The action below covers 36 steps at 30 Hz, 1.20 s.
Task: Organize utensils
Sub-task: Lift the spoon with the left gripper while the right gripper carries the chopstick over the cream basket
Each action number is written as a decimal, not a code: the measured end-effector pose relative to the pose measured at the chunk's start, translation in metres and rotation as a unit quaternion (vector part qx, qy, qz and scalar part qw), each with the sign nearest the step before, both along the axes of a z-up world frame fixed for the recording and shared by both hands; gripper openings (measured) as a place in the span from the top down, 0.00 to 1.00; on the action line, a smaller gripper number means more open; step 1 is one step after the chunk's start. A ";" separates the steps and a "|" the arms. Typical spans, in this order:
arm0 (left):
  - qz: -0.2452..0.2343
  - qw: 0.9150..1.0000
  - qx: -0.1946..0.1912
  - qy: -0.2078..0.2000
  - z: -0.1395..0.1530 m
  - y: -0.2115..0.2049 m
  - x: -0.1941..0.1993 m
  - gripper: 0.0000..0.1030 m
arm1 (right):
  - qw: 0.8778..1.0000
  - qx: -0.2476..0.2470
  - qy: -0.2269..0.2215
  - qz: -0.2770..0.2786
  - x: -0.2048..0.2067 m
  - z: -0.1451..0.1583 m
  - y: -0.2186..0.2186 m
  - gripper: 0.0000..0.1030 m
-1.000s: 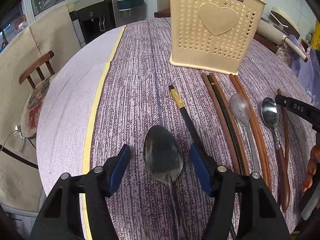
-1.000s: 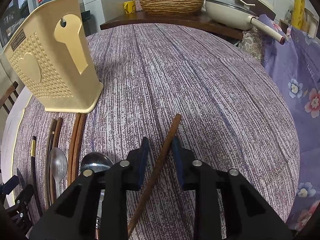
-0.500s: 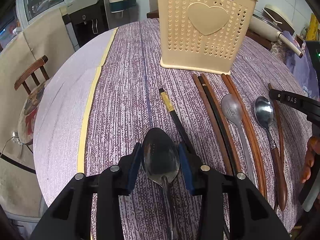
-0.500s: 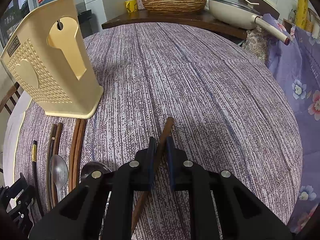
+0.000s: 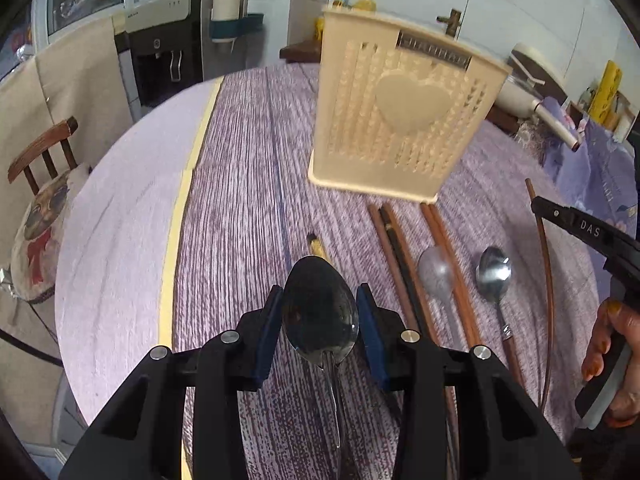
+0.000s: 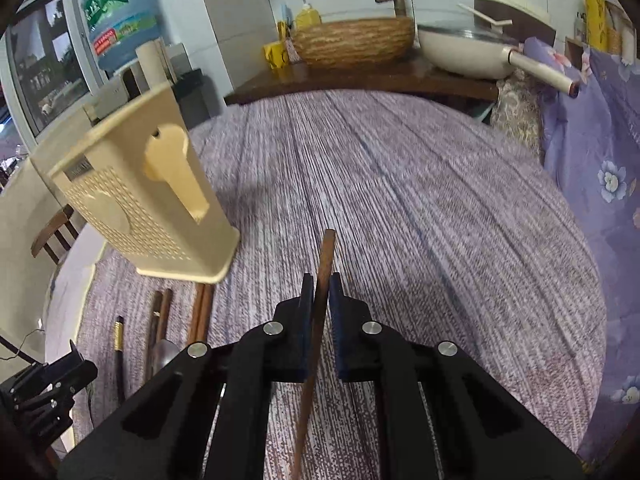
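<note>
Within the last second the left gripper (image 5: 319,308) had closed its jaws from wide open onto the bowl of the dark metal spoon (image 5: 320,312) and raised it off the purple striped surface (image 5: 248,184). The right gripper (image 6: 319,312) had likewise clamped the brown wooden chopstick (image 6: 323,268) and lifted it. Both pickups appeared complete, leaving the carry to the cream perforated plastic utensil holder (image 5: 404,120), which stood just beyond the remaining utensils.

Looks like a home kitchen-dining room: water dispenser (image 5: 160,56), frying pan (image 6: 464,50) and wicker basket (image 6: 354,42) on a counter, wooden chair (image 5: 44,152).
</note>
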<state>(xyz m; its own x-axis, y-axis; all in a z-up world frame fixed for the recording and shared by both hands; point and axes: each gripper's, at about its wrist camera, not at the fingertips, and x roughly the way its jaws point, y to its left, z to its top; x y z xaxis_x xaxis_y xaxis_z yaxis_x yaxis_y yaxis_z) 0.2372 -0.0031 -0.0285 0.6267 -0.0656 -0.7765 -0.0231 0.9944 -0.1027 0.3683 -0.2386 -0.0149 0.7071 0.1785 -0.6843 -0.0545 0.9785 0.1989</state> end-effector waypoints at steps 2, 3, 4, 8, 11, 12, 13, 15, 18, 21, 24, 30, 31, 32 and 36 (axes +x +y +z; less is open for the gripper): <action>-0.005 1.000 -0.004 -0.019 0.012 0.000 0.000 0.63 | 1.000 -0.003 -0.020 0.003 -0.006 0.013 -0.001 0.92; -0.007 1.000 -0.006 -0.026 0.017 0.000 0.000 0.63 | 0.999 -0.005 -0.032 0.006 -0.011 0.020 0.000 0.92; -0.009 0.999 -0.008 -0.035 0.024 -0.001 -0.001 0.63 | 0.999 -0.007 -0.043 0.009 -0.017 0.027 0.000 0.92; -0.013 0.998 -0.007 -0.068 0.046 0.000 -0.004 0.64 | 0.996 -0.016 -0.084 0.021 -0.035 0.056 0.001 0.92; -0.017 0.996 -0.008 -0.092 0.059 -0.002 -0.007 0.63 | 0.993 -0.016 -0.111 0.029 -0.049 0.076 0.000 0.92; -0.016 0.995 -0.010 -0.099 0.062 -0.002 -0.008 0.63 | 0.993 -0.014 -0.116 0.030 -0.054 0.080 -0.001 0.92; -0.017 0.995 -0.013 -0.103 0.063 -0.002 -0.007 0.63 | 0.992 -0.010 -0.118 0.032 -0.057 0.084 -0.002 0.92; -0.020 0.994 -0.018 -0.106 0.067 -0.004 -0.006 0.63 | 0.992 -0.003 -0.121 0.035 -0.061 0.090 -0.003 0.92; -0.022 0.994 -0.018 -0.107 0.069 -0.004 -0.005 0.63 | 0.991 -0.007 -0.126 0.037 -0.065 0.092 -0.002 0.92; -0.020 0.994 -0.019 -0.109 0.067 -0.003 -0.007 0.63 | 0.991 -0.008 -0.126 0.037 -0.066 0.092 -0.003 0.92; -0.017 0.994 -0.019 -0.106 0.064 0.000 -0.008 0.63 | 0.991 -0.007 -0.128 0.037 -0.067 0.092 -0.003 0.92; -0.011 0.994 -0.019 -0.103 0.060 0.008 -0.011 0.63 | 0.991 -0.009 -0.132 0.035 -0.069 0.093 -0.002 0.92; -0.009 0.994 -0.016 -0.104 0.059 0.008 -0.012 0.63 | 0.991 -0.009 -0.132 0.036 -0.069 0.093 -0.001 0.92; -0.009 0.995 -0.014 -0.103 0.058 0.009 -0.012 0.63 | 0.990 -0.010 -0.133 0.036 -0.069 0.093 -0.001 0.92; -0.007 0.995 -0.014 -0.095 0.050 0.012 -0.013 0.63 | 0.990 -0.012 -0.138 0.035 -0.072 0.095 0.000 0.92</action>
<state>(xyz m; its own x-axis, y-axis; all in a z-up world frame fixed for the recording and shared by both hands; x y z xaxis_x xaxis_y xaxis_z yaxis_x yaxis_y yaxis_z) 0.2245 0.0090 0.0215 0.7611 -0.0957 -0.6415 0.0141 0.9912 -0.1313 0.2964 -0.2390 0.0800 0.8544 0.2193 -0.4710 -0.1708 0.9747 0.1440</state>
